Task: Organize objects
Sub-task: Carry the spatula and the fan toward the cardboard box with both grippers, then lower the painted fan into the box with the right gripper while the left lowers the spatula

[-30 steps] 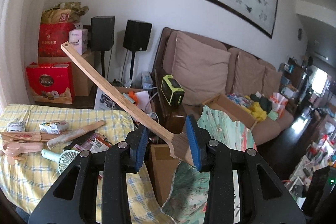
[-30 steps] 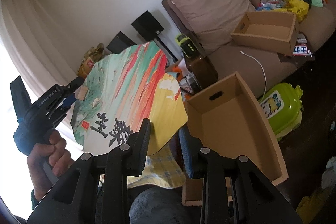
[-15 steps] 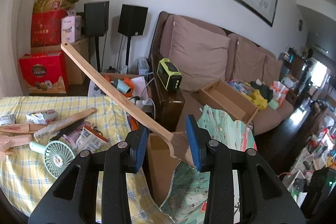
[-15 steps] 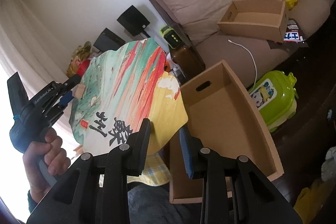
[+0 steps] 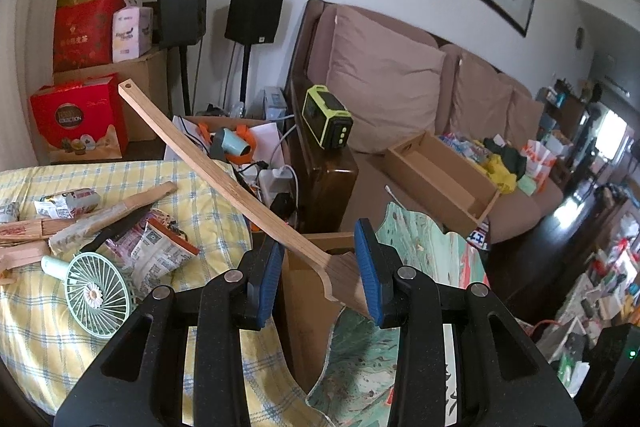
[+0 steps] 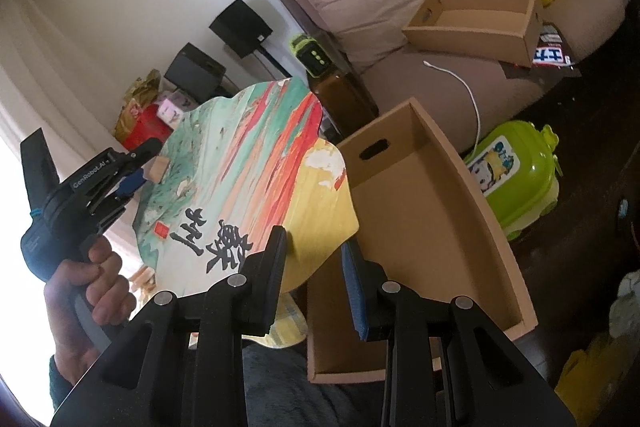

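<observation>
A painted flat fan (image 6: pixel 248 167) with black characters and a long wooden handle (image 5: pixel 208 163) hangs in the air between both hands. My left gripper (image 5: pixel 318 259) is shut on the flared base of the handle; from the right wrist view the left gripper (image 6: pixel 136 163) shows in a person's hand. My right gripper (image 6: pixel 314 247) is shut on the fan's yellow lower edge, which crosses its jaws at a slant. An open cardboard box (image 6: pixel 420 227) stands on the floor just beyond and below the fan, empty as far as I see.
A table with a yellow checked cloth (image 5: pixel 200 195) at the left carries a mint hand fan (image 5: pixel 96 295), snack packets and wooden fans. A second cardboard box (image 6: pixel 480 15) lies on the brown sofa (image 5: pixel 384 91). A green toy case (image 6: pixel 516 179) stands beside the floor box.
Both grippers have sunk together with the fan, and the floor box now sits closer beneath them. Neither grip has changed.
</observation>
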Motion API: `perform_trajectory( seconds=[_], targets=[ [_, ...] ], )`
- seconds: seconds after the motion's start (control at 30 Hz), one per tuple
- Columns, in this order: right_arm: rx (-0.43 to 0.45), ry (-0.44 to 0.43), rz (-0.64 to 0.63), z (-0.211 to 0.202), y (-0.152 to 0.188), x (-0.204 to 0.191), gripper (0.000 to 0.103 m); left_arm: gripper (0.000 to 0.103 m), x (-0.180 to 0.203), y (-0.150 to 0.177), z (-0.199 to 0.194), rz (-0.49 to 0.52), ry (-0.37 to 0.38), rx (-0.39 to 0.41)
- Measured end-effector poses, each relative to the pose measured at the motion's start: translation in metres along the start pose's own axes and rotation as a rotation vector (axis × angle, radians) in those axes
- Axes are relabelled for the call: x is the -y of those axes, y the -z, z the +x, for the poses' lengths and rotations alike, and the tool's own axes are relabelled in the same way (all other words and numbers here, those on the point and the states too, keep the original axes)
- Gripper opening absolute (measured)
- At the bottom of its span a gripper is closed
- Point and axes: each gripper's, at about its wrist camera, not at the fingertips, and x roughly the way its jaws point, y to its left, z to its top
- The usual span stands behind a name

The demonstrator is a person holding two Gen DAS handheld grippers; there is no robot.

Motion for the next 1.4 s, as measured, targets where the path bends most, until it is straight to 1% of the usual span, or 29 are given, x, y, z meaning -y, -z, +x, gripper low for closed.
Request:
perform_trajectory(
  seconds=[0.33, 0.6, 1.17, 1.4],
  targets=[
    [-0.019, 0.013, 0.028, 0.007, 0.006, 0.011, 0.028, 0.035, 0.001, 0.007, 0.024, 0.006, -0.015, -0.029],
    [-0.024, 0.024, 0.048, 0.011, 0.011, 0.019, 0.029, 0.035, 0.003, 0.01, 0.041, 0.001, -0.008, -0.06],
    [-0.043, 0.045, 0.103, 0.019, 0.017, 0.041, 0.028, 0.035, 0.017, 0.022, 0.078, 0.034, -0.026, -0.118],
    [-0.044, 0.065, 0.115, 0.02, 0.018, 0.045, 0.029, 0.035, 0.027, 0.023, 0.086, 0.049, -0.028, -0.126]
  ],
)
